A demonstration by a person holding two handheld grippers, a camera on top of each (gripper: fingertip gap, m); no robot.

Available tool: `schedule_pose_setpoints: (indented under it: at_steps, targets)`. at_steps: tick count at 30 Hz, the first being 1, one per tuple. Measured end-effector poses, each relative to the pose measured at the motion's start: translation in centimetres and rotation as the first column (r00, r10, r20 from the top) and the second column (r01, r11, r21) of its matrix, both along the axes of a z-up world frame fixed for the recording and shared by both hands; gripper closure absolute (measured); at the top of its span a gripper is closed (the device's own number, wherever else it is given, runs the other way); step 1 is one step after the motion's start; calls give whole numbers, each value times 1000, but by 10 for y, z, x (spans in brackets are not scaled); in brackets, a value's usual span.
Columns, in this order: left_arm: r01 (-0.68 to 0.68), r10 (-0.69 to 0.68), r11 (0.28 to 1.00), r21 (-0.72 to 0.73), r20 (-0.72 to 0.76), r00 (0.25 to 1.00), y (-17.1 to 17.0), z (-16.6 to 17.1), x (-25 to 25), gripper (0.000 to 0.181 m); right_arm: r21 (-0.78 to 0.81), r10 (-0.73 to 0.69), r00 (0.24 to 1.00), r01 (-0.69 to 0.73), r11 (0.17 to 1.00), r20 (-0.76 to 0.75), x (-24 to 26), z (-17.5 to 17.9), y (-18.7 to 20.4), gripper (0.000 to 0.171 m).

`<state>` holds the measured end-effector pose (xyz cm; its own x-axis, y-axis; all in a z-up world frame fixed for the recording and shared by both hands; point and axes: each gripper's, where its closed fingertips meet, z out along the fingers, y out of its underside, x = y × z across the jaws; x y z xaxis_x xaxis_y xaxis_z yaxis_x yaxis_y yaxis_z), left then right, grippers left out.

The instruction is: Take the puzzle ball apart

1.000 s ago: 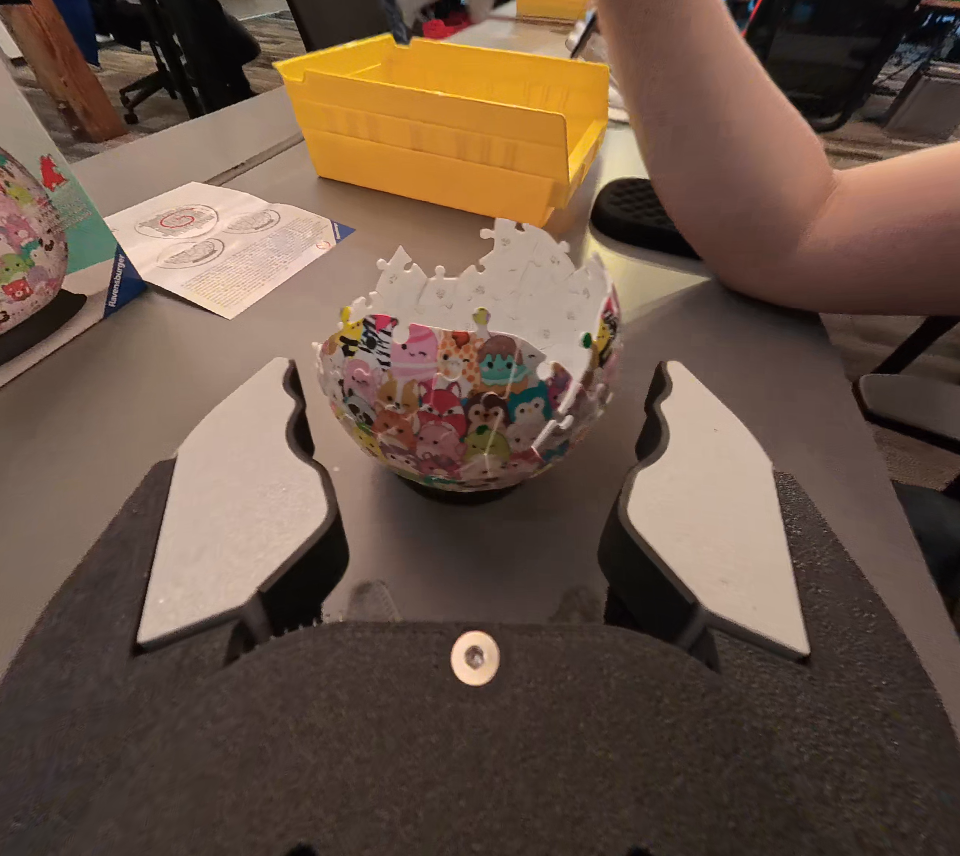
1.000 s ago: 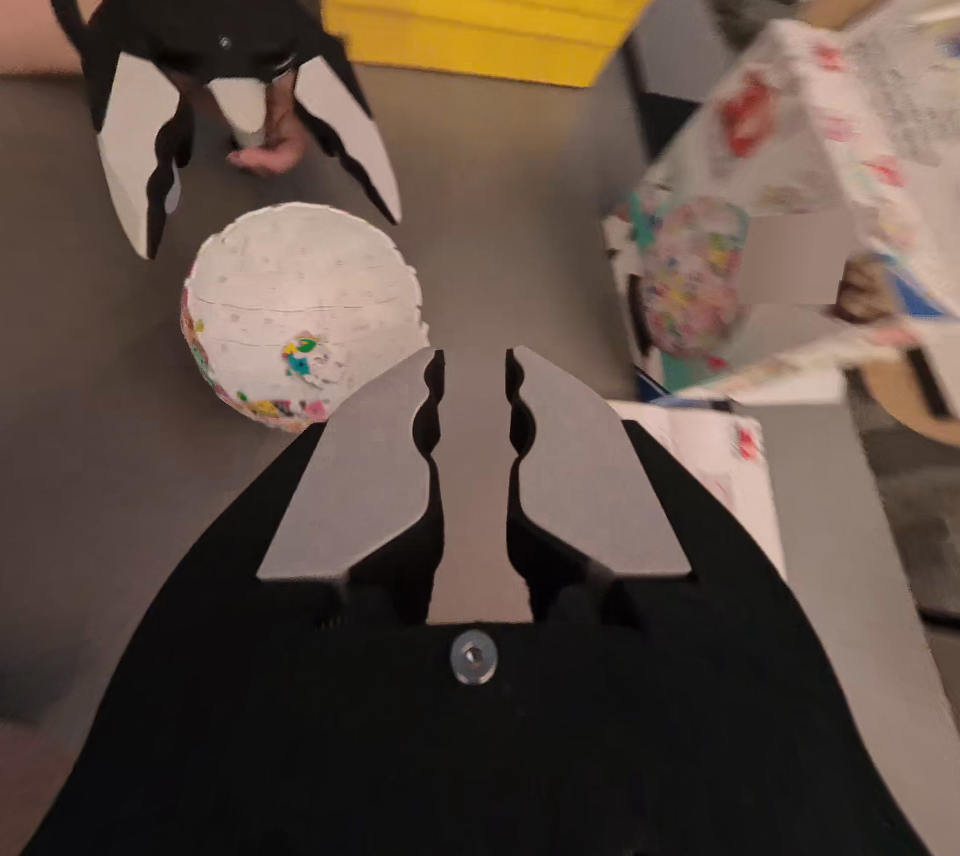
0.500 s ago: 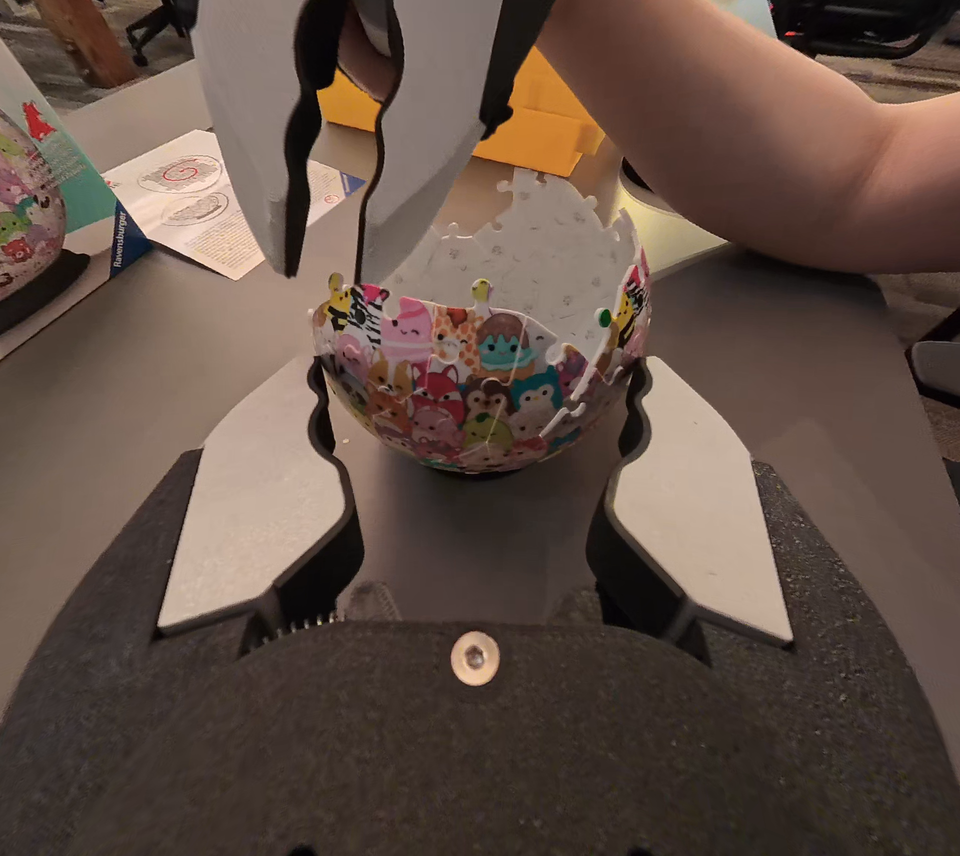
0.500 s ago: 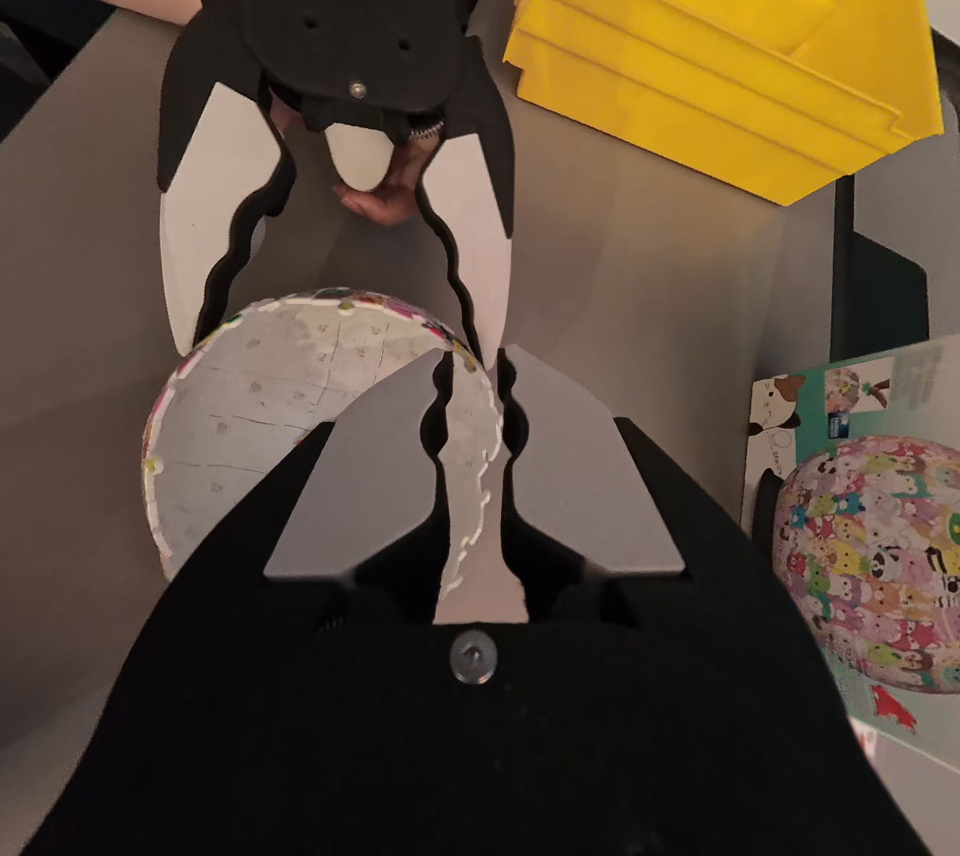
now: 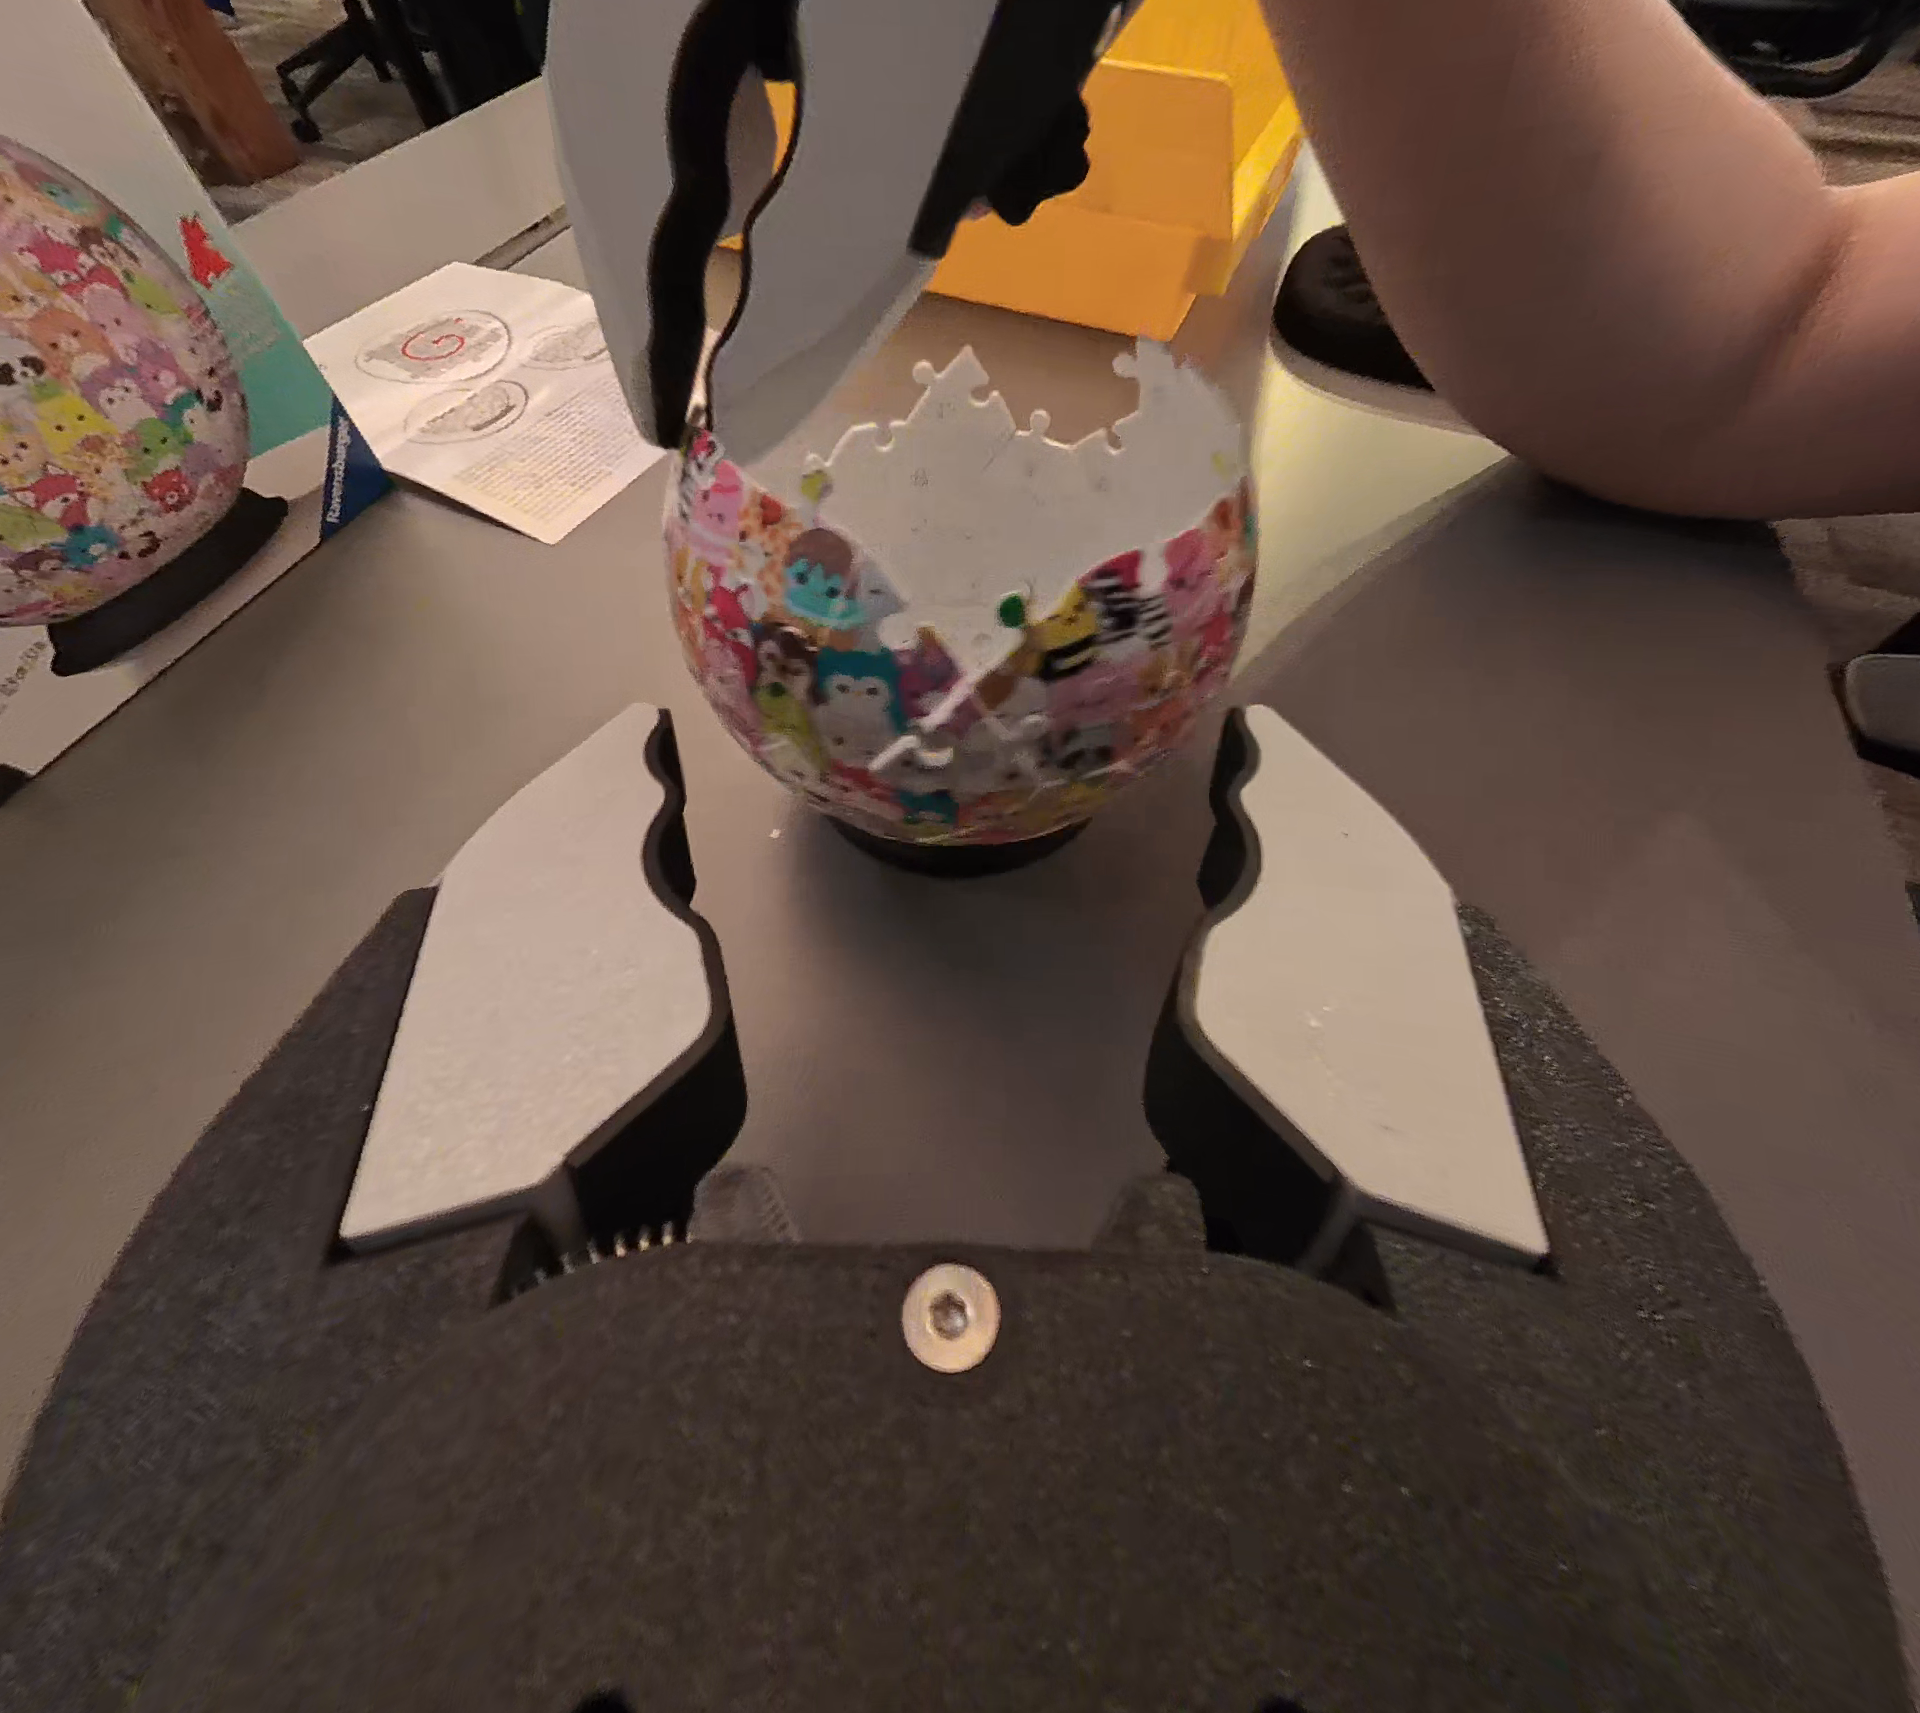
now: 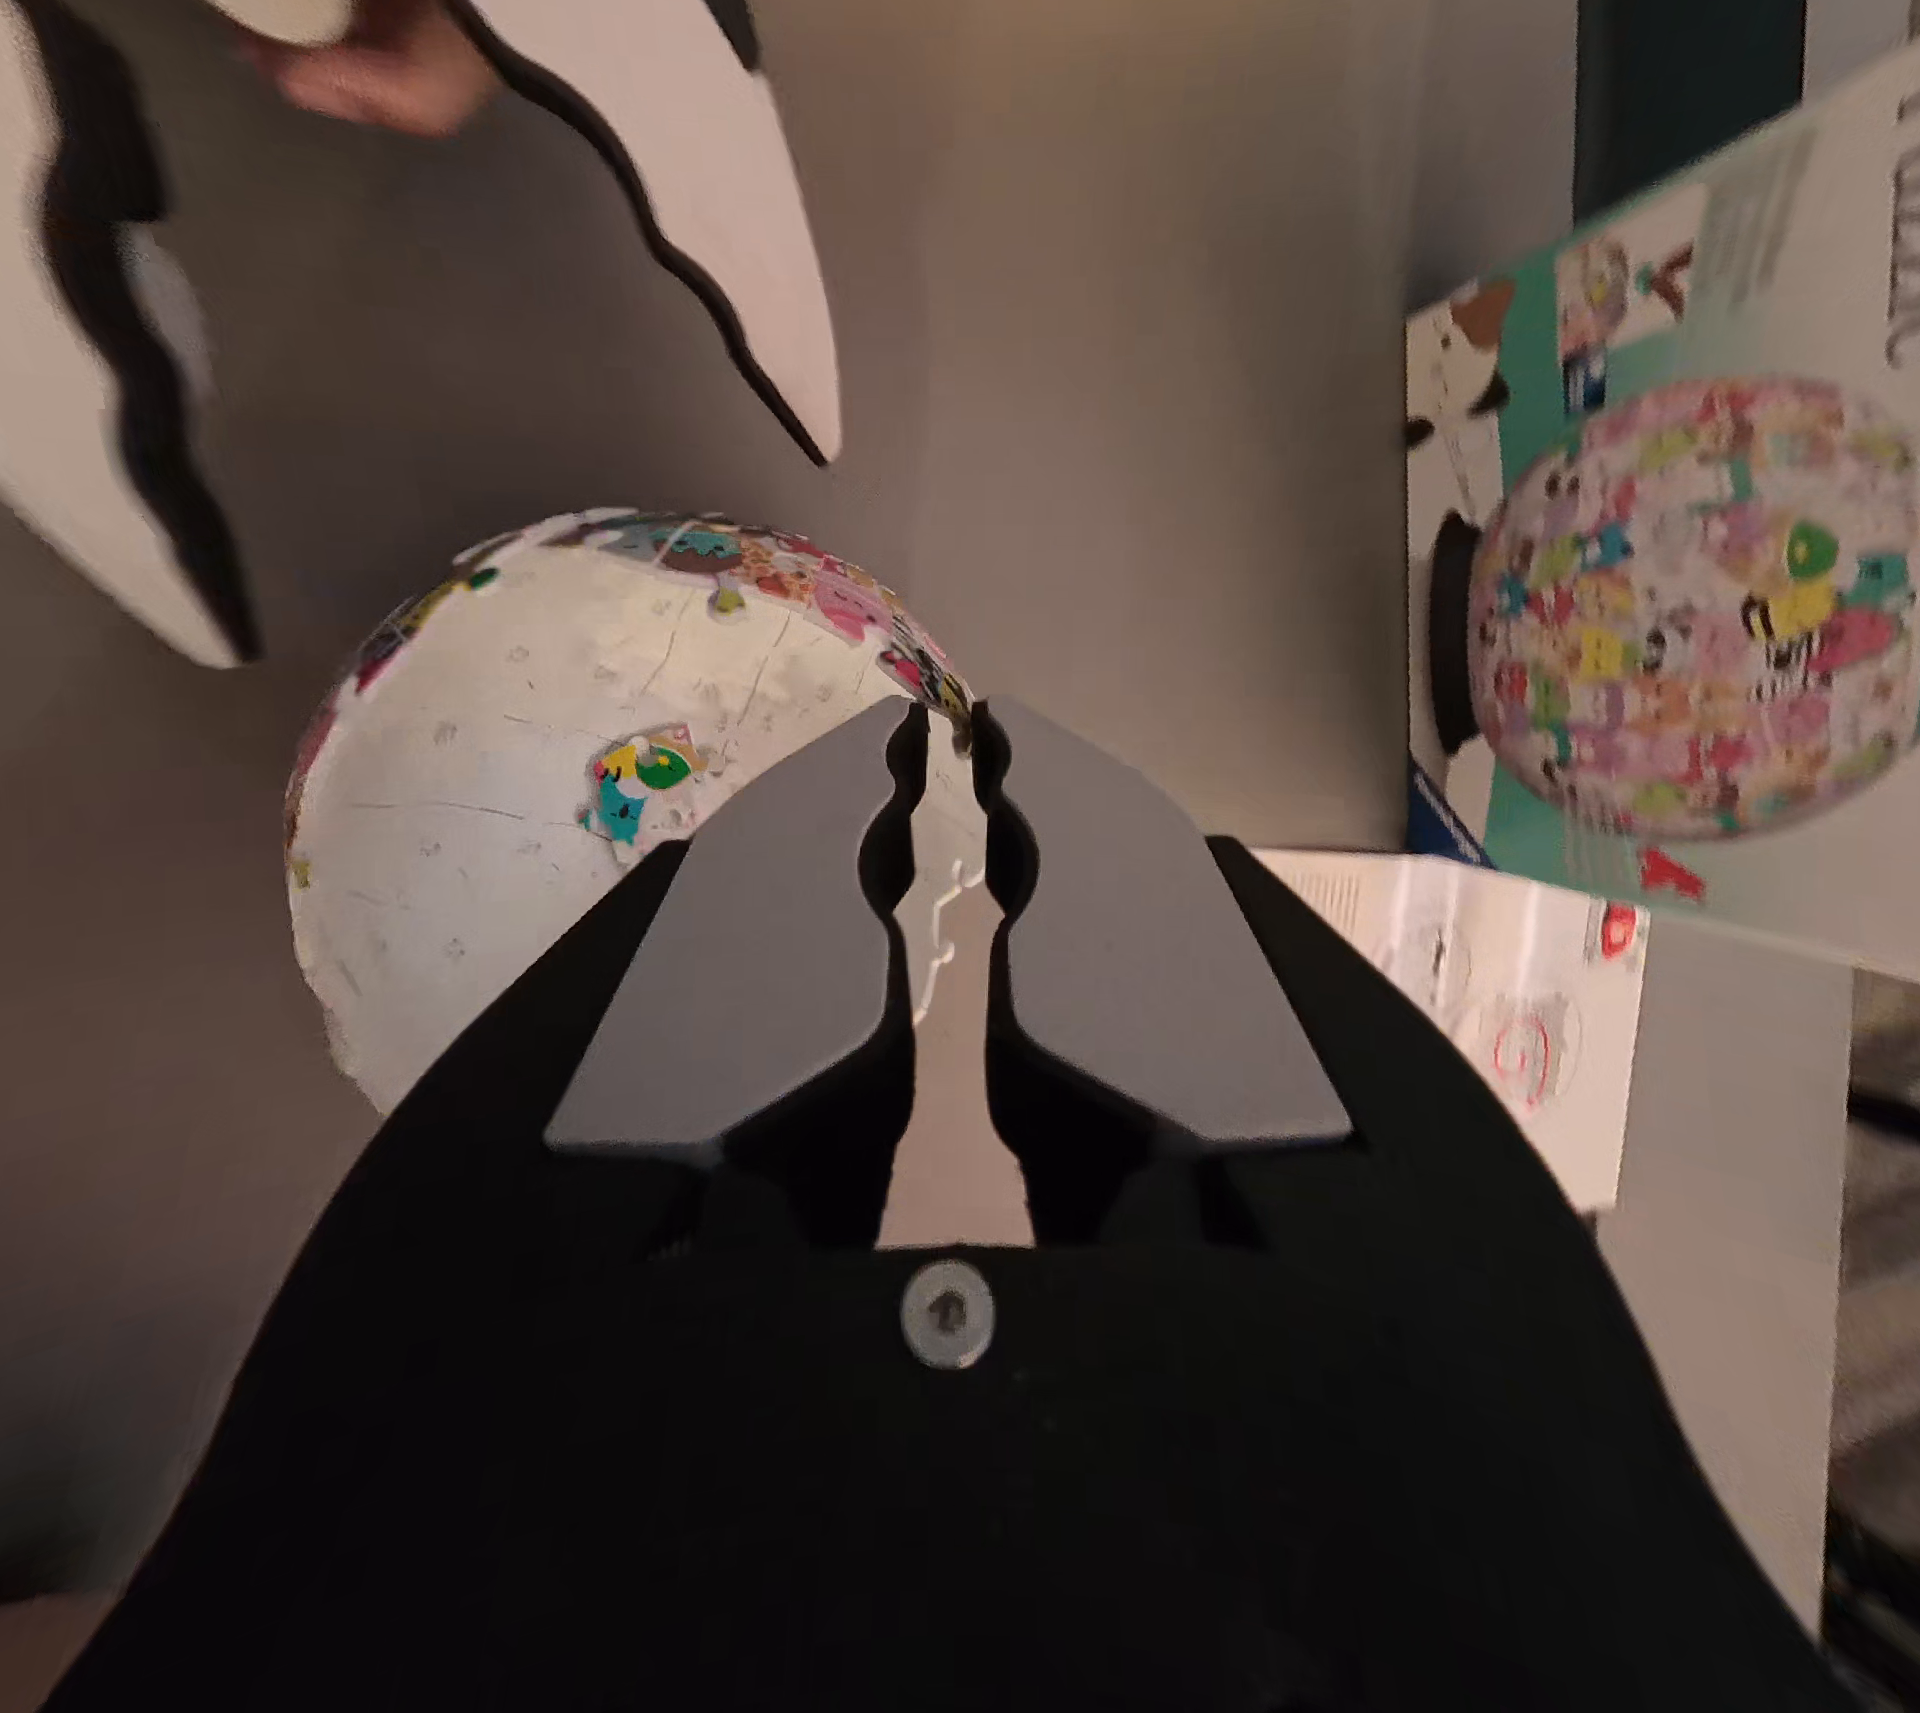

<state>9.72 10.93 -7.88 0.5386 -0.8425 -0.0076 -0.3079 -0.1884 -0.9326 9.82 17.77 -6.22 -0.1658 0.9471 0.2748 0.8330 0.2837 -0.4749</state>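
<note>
- Puzzle ball first, though the grey table bearing it is the largest thing in sight: the ball stands on a small dark stand near the table's middle, already half undone, an open bowl with a jagged rim and a white inside.
- Behind it sits a yellow bin, and off to one side the puzzle's box with a printed leaflet lying flat beside it.
- Left tongs are spread wide and empty, level with the table, their tips just short of the ball's lower sides, one to each flank.
- Right tongs come down from above, nearly closed, straddling the rim on the side nearest the box; a rim piece sits in the narrow gap. Whether the pads already press it I cannot tell.
- A loose coloured piece lies inside the bowl.
- The relation that counts: the rim piece stands upright between the right tongs, so I judge the next pull should go up and away along the wall's curve, with the left tongs, the nearer to the ball's body, closing in to steady it.
</note>
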Motion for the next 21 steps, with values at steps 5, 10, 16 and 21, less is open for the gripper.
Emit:
schedule_pose_setpoints:
  at_steps: [5, 10, 16, 21]
  targets:
    - [-34, 32, 999, 30, 54, 998, -1, 11, 11, 51, 6, -201, 977, 201, 980, 68, 6, -3, 9, 163]
    - [-145, 140, 988, 46, 85, 986, 11, 7, 26, 36, -36, -311, 946, 315, 948, 94, 11, -7, 15, 163]
    - [-227, 232, 968, 103, -34, 972, 26, -18, 27, 43, -87, -197, 980, 200, 976, 40, 18, 4, 16, 156]
    - [-206, 213, 970, 128, -41, 976, 24, -20, 33, 54, -5, 39, 997, -39, 999, -59, 17, -1, 23, 146]
